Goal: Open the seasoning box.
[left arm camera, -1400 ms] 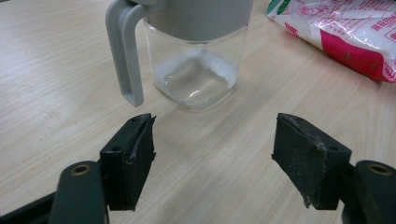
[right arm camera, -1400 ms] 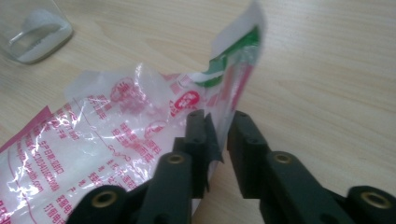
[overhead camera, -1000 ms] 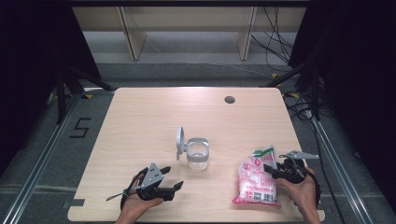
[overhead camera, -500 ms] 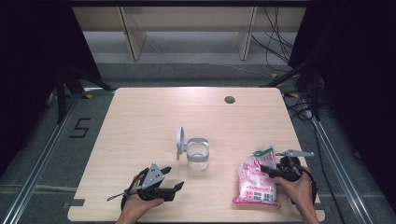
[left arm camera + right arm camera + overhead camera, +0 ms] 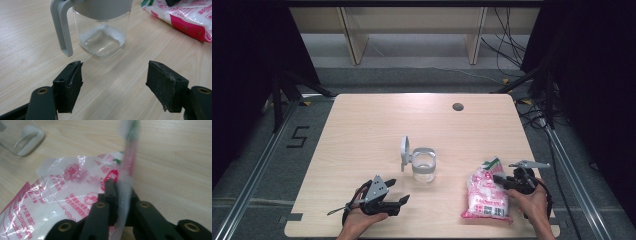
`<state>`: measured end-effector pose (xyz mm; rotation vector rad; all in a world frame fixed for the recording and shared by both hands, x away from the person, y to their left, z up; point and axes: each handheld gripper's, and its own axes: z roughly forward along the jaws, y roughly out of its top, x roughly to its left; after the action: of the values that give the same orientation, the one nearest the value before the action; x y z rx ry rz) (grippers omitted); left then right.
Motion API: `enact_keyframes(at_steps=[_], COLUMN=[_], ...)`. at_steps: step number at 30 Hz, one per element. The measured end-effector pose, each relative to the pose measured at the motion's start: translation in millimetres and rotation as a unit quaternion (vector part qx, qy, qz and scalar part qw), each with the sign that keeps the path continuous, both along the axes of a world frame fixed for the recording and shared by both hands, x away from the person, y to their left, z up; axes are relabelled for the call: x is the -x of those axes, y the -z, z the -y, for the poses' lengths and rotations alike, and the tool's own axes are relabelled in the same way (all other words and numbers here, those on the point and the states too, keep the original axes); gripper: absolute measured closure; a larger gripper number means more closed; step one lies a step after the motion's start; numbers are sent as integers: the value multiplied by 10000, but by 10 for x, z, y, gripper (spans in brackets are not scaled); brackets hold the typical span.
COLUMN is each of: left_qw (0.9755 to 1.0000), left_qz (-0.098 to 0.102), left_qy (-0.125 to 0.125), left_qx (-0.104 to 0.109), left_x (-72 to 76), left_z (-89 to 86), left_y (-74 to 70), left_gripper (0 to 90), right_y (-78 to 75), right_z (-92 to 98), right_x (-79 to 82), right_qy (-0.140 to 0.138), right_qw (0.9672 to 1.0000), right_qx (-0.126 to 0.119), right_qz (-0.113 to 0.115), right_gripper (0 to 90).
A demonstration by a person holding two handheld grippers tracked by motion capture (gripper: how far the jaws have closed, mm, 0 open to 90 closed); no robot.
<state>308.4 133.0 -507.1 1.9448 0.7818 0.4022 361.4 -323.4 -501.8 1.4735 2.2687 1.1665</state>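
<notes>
A clear jar [image 5: 423, 169] with a grey collar and a flipped-up grey lid [image 5: 404, 150] stands mid-table; a little white powder lies in its bottom [image 5: 102, 43]. A pink and white plastic bag [image 5: 486, 196] of white grains lies to its right. My right gripper [image 5: 498, 179] is at the bag's top right edge; its jaws have just been closing and now pinch a raised fold of the bag [image 5: 126, 170], as the right gripper [image 5: 120, 188] view shows. My left gripper [image 5: 398, 191] rests near the front edge, open, its jaws [image 5: 115, 77] pointing at the jar with nothing between them.
The wooden table [image 5: 377, 125] has a dark cable hole [image 5: 457, 106] at the back right. Metal rails run along the floor on both sides, and cables lie behind the table at the right.
The right gripper's jaws have drawn together on the bag's top edge. Neither hand has shifted, and the jar and bag lie where they were.
</notes>
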Motion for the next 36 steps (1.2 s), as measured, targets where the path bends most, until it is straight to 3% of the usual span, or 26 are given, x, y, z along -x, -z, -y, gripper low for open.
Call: enact_keyframes(at_steps=[1,3,4,5,7,8,11,12,14,16,17,18,19,20,21,23,24,25,26,27,29,31,32,34,35,36], left_qw=[10000,9999,10000,10000,10000,10000,10000,10000,10000,10000,9998,9999,9999,10000,9999,10000,9999,10000,9999,9999,10000,9998,9998,9997,9998,9998], left_qz=[3,23,-9,-13,-11,-21,64,-8,-16,28,-31,-40,-43,-36,-52,-20,-45,-27,-38,-14,-10,-33,-44,-37,-49,-34], left_qy=[3,13,1,-32,-15,-13,26,-41,-34,21,-61,-50,-38,0,-37,-3,15,26,41,55,88,65,44,51,81,84], left_qx=[-5,-115,80,86,62,80,44,24,49,52,161,137,146,-15,101,13,156,85,128,84,21,159,210,223,177,149], left_x=[1,-7,-2,1,1,1,-16,-13,-20,-27,-15,-13,-14,-23,-7,-10,-4,-3,-3,-5,-11,2,7,6,4,3], left_z=[1,-15,2,4,-2,1,-4,-11,-19,-24,-6,-5,0,-15,8,6,25,24,33,32,28,44,52,49,41,38], left_y=[2,-2,4,1,-2,-3,-6,-3,-2,-10,-5,-7,-5,-9,-7,-13,-8,-14,-10,-12,-13,-10,-10,-13,-18,-22], left_gripper=[281,281,281,281,281,281,281,281,281,281,281,281,281,281,281,281,281,281,281,281,281,281,281,281,281,281], right_y=[-4,-11,-18,-6,-18,-24,-47,-63,-82,-98,-117,-142,-174,-184,-205,-237,-259,-302,-308,-357,-406,-417,-428,-440,-473,-478], right_z=[-27,-36,-46,-19,-40,-19,-40,-64,-55,-75,-86,-83,-108,-108,-102,-111,-109,-115,-112,-105,-99,-102,-90,-120,-127,-122], right_x=[16,15,23,2,24,16,27,42,41,58,69,81,117,116,122,144,160,196,197,246,289,296,303,310,340,326], right_qy=[48,10,62,-94,8,-71,-100,-18,-120,-82,-106,-178,-51,-94,-178,-213,-189,-183,-199,-240,-197,-206,-208,-174,-162,-264], right_qw=[9999,9999,9998,9999,10000,9998,9997,9999,9995,9990,9987,9985,9987,9981,9973,9962,9955,9951,9937,9912,9900,9897,9899,9882,9891,9875], right_qx=[-98,16,15,78,-11,176,96,32,77,-55,-82,-119,-222,-217,-234,-307,-293,-409,-408,-559,-530,-601,-505,-710,-743,-685], right_qz=[-131,-125,-199,66,-24,118,212,161,279,436,491,513,456,574,673,783,878,882,1026,1172,1291,1281,1306,1343,1258,1397], right_gripper=[885,895,897,899,900,900,900,900,900,900,900,900,900,900,900,900,900,900,900,900,900,900,900,900,900,900])
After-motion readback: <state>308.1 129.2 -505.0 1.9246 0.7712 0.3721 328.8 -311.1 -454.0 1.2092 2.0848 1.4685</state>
